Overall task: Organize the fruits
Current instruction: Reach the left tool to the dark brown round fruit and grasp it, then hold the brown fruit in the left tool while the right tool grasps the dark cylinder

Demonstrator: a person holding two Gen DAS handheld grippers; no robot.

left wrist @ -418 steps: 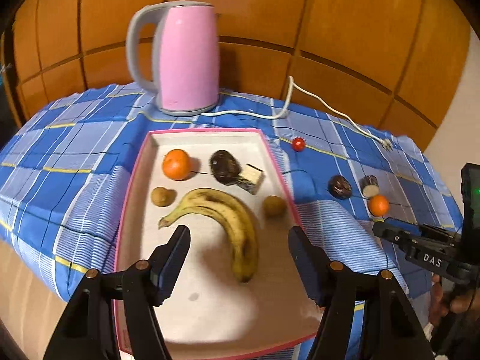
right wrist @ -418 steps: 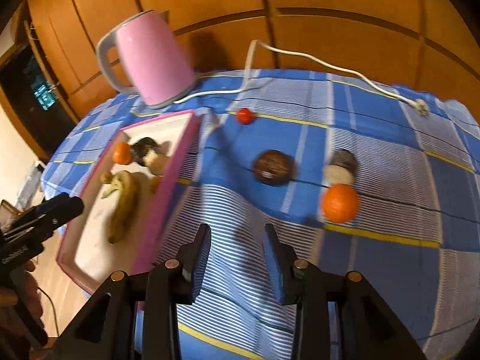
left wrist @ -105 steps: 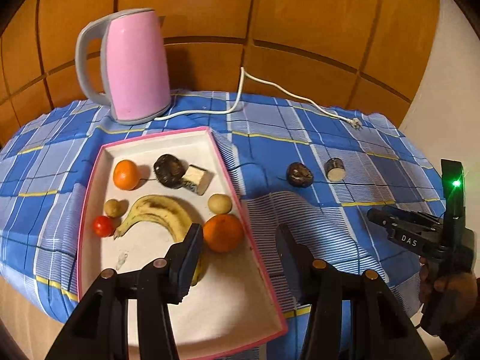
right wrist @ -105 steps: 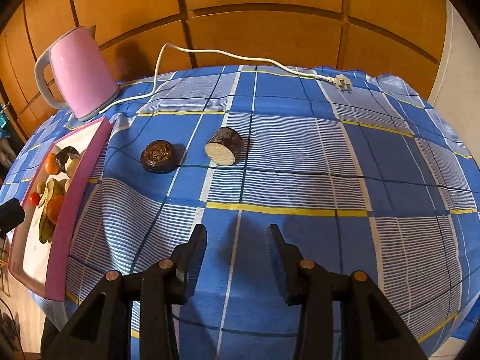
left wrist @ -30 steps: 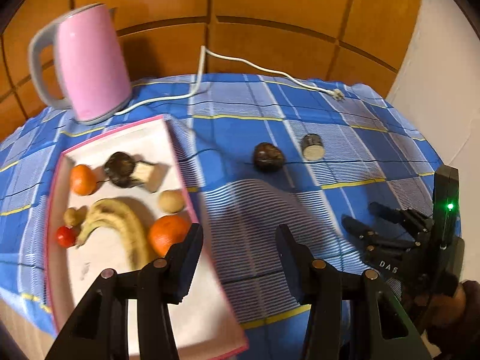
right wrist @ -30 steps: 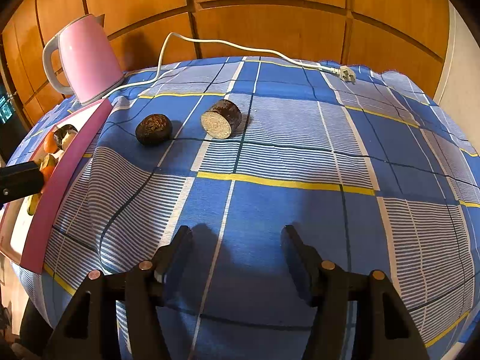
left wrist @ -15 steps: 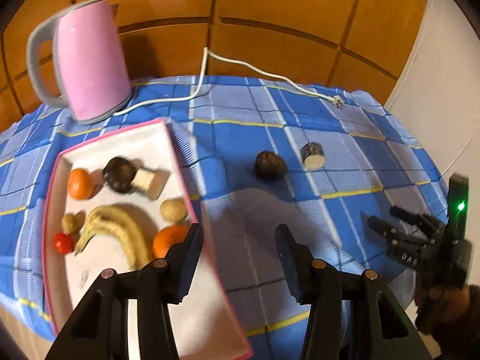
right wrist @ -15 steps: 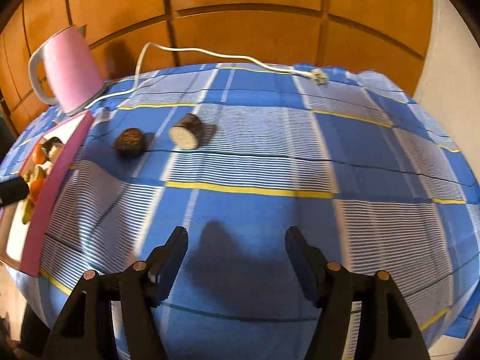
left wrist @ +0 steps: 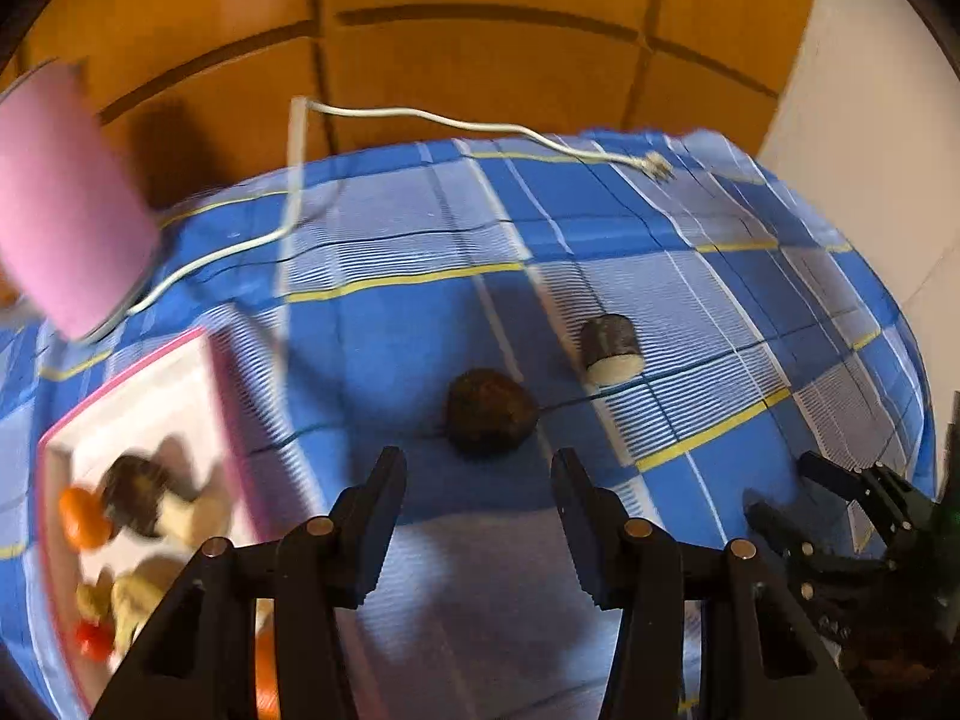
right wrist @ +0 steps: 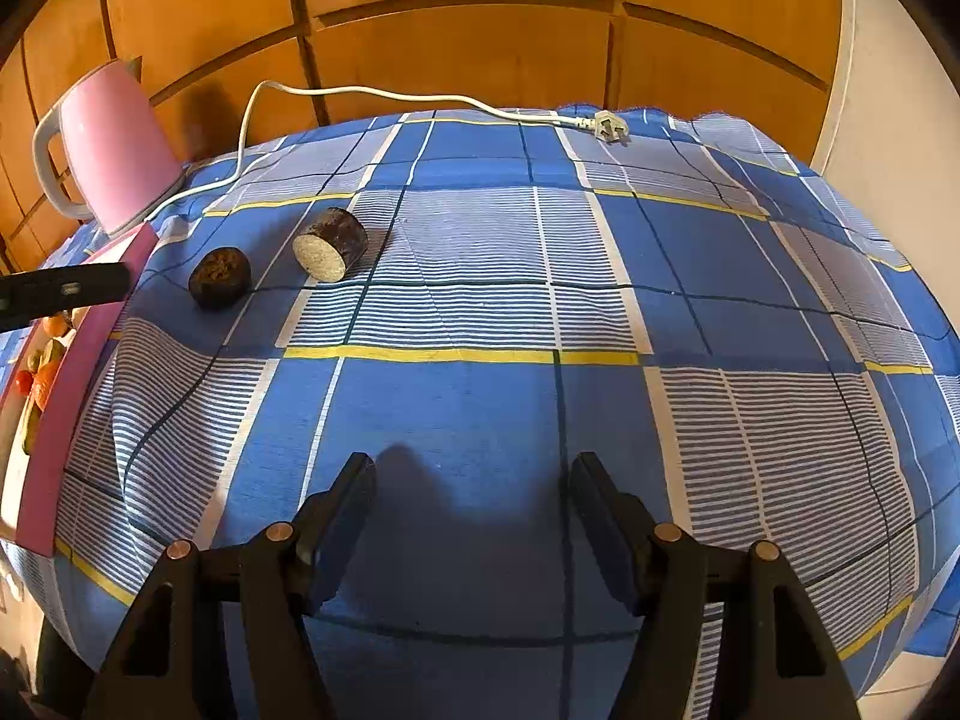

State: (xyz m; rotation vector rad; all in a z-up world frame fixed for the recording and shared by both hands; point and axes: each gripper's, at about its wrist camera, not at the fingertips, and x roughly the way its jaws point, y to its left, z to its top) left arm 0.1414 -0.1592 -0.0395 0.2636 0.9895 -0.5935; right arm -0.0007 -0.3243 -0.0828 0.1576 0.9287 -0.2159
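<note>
Tablecloth (right wrist: 480, 396): blue check with yellow lines, spread under both claws and filling most of each view.
Tray (left wrist: 198, 378): pink-rimmed, white inside, off to the left of the left claw; its near edge is blurred.
Kettle (right wrist: 111, 147): pink, far ahead and to the left of the right claw, beyond the tray's far corner.
Cord (right wrist: 420, 97): white, running from the kettle across the far side of the cloth to a plug ahead and right of the right claw.
Left claw (left wrist: 477, 471): jaws apart, nothing between them, held above the cloth.
Right claw (right wrist: 472, 471): jaws spread wide, nothing between them, over bare cloth.
Fruit in the tray: an orange (left wrist: 84, 516), a small red fruit (left wrist: 91, 648) and other pieces too blurred to name, left of the left claw.
Round dark fruit (left wrist: 489, 411): on the cloth just ahead of the left claw, in line with the gap between its fingertips.
Cut dark piece (left wrist: 609, 348): pale cut face, lying on the cloth just beyond and right of the round dark fruit; ahead and left of the right claw.
</note>
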